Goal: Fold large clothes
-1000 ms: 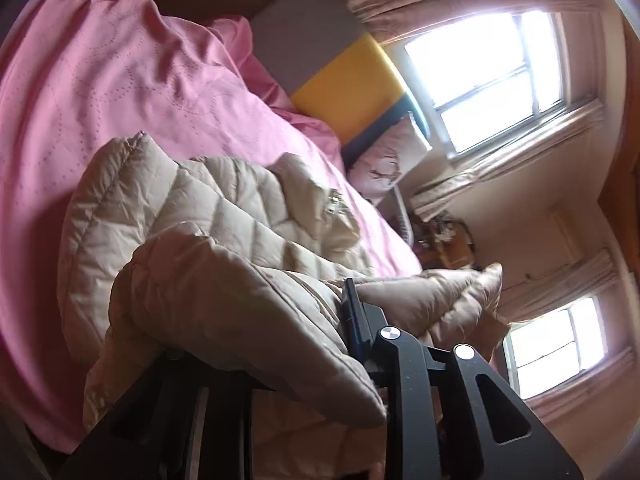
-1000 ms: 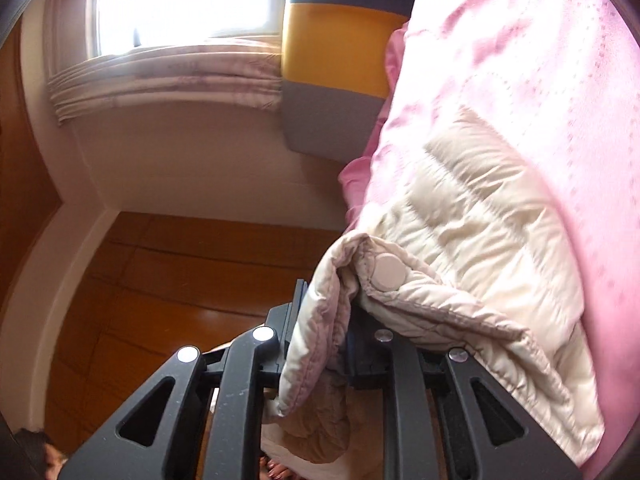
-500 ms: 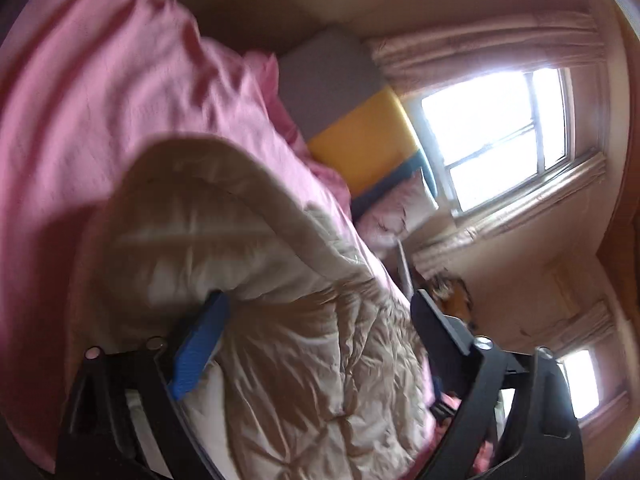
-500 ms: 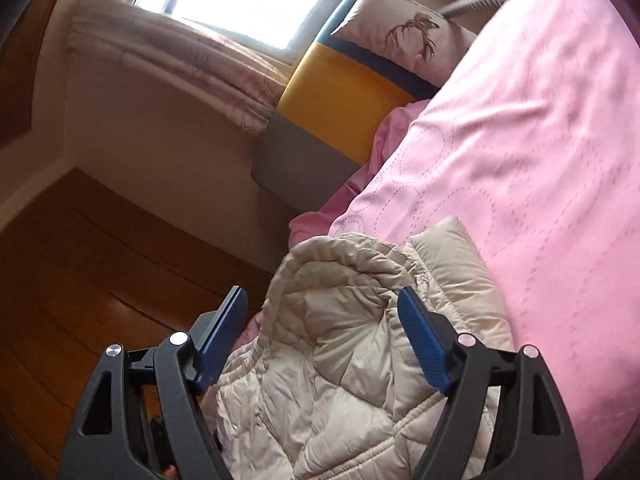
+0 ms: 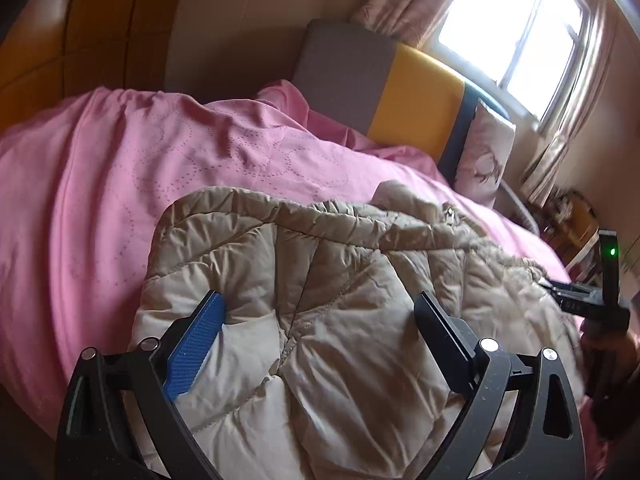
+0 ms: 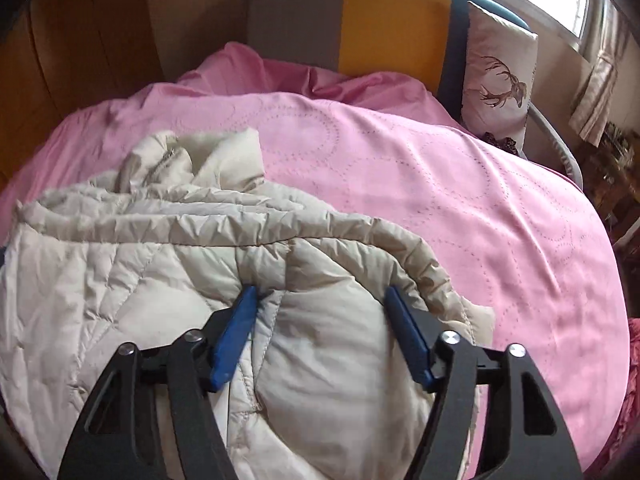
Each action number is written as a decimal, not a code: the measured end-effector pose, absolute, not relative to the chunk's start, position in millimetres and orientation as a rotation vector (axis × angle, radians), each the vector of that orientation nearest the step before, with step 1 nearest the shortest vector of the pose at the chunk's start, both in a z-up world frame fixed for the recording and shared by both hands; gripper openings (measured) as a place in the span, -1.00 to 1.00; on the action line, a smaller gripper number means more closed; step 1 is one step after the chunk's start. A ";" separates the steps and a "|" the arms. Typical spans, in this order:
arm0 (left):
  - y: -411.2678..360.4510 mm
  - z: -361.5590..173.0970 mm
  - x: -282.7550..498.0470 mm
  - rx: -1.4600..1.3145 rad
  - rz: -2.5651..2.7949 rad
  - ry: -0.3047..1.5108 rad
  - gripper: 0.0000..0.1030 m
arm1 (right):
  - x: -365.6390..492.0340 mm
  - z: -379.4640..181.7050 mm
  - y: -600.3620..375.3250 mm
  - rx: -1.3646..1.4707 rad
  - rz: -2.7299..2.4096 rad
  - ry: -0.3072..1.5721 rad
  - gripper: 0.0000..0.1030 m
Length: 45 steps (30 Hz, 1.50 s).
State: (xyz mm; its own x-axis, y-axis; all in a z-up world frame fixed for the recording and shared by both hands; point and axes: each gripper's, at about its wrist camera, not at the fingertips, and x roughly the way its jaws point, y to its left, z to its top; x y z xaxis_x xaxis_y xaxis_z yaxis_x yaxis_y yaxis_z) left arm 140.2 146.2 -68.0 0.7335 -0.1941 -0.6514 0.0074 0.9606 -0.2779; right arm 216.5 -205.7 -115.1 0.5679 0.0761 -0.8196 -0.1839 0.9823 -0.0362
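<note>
A beige quilted puffer jacket (image 5: 340,280) lies bunched on the pink bedspread (image 5: 100,200). My left gripper (image 5: 319,298) hovers just over its near part. Its jaws are spread wide and still opening, holding nothing. My right gripper (image 6: 320,292) points down at the jacket (image 6: 140,280) near its right edge. These jaws are closing, and a puffy fold bulges between the blue pads (image 6: 236,332) without being pinched. The jacket's collar and zip (image 6: 168,160) lie at the far left. A hand (image 5: 612,352) with the other gripper's body shows at the right edge of the left wrist view.
A grey, yellow and blue headboard (image 6: 392,16) stands at the far end, with a deer-print pillow (image 6: 500,80) against it. Wooden panels (image 5: 80,40) line the left side. A bright window (image 5: 516,24) and a cluttered stand (image 5: 572,220) are at the right.
Both grippers have let go of the jacket and their jaws have spread. The jacket has dropped onto the bed. The right gripper swung round over it and its jaws have narrowed again.
</note>
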 end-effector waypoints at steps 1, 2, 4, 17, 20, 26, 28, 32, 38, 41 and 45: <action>144.8 -69.5 143.5 -0.249 -0.108 0.749 0.85 | 216.1 -117.9 -203.0 -0.131 0.154 0.949 -0.43; 143.5 -69.1 144.9 -0.242 -0.106 0.756 0.85 | 213.8 -117.4 -201.8 -0.131 0.151 0.929 -0.71; 143.2 -64.3 148.4 -0.254 -0.100 0.772 0.85 | 210.4 -109.1 -208.1 -0.089 0.129 0.880 -0.97; 120.0 -41.0 161.1 -0.373 -0.123 0.773 0.85 | 207.8 -138.0 -254.7 0.121 -0.028 0.800 -1.00; 95.2 -33.2 162.0 -0.320 -0.183 0.788 0.85 | 209.6 -140.3 -252.2 0.124 -0.019 0.803 -1.00; 46.4 -60.9 199.0 -0.144 -0.189 0.938 0.85 | 206.9 -143.1 -257.3 0.175 0.011 0.792 -0.99; 44.1 -70.9 203.8 -0.132 -0.178 0.937 0.63 | 206.7 -143.7 -258.7 0.187 0.016 0.792 -0.99; 41.7 -67.8 200.2 -0.145 -0.184 0.917 -0.56 | 206.2 -143.1 -259.1 0.191 0.020 0.790 -0.99; 25.0 -13.3 185.1 -0.095 -0.184 0.789 -0.83 | 205.6 -144.0 -258.8 0.195 0.030 0.786 -0.99; 10.3 -2.9 192.5 -0.016 -0.152 0.750 -0.83 | 205.7 -144.2 -259.5 0.198 0.031 0.788 -0.99; 0.4 -38.8 219.0 0.123 -0.073 0.806 -0.83 | 206.0 -144.7 -260.0 0.206 0.030 0.793 -0.99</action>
State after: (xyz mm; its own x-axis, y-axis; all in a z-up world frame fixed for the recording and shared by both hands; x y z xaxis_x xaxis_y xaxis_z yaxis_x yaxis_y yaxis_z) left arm 219.0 0.4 -38.8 0.6905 -0.0183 -0.7231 0.1119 0.9904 0.0818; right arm 206.0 -260.0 -144.7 0.7023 0.1041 -0.7043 0.0506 0.9794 0.1953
